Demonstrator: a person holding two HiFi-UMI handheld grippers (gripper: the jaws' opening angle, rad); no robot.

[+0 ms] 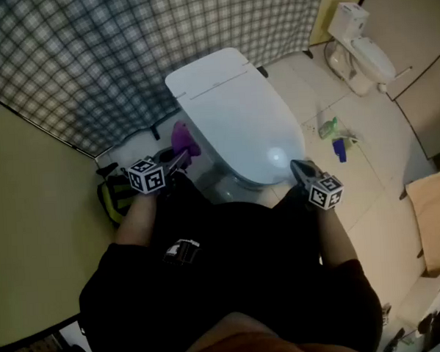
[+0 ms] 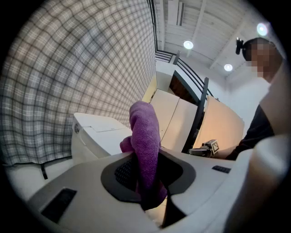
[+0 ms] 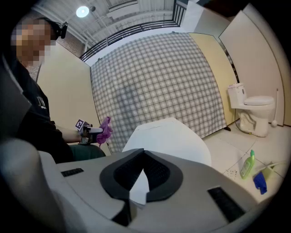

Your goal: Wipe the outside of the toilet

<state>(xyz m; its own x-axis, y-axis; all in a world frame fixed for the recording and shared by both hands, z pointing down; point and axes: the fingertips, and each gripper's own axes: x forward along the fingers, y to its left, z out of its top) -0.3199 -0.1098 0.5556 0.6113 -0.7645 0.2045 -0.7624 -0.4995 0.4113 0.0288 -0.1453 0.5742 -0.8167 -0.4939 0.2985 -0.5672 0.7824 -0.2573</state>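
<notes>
The white ceramic toilet with its closed lid [image 1: 232, 119] stands against the grey-and-white checked curtain [image 1: 125, 59], ahead of and between the two pairs of jaws. In the right gripper view its lid fills the space just beyond the jaw tips. In the left gripper view its tank end sits ahead and to the left of the jaws.

The left gripper [image 2: 145, 159] is clenched on a purple fluffy microfibre cloth [image 2: 145, 132]. The cloth stands up between the jaws and sticks out past their tips, and from the head view it is near the toilet's left flank but apart from it.

The right gripper [image 3: 144, 157] has its jaws closed tip to tip with nothing between them. It is held near the front right rim of the bowl, without touching it.

On the pale tiled floor [image 1: 367, 178], to the right of the right jaws, lie a green plastic spray bottle [image 1: 328, 127] and a blue plastic item [image 1: 340, 149], close together. Farther right, by the beige partition [image 1: 422, 102], stands a second white toilet [image 1: 357, 47]. Left of the left jaws a yellow-and-black object [image 1: 116, 195] lies on the floor; what it is cannot be told.
</notes>
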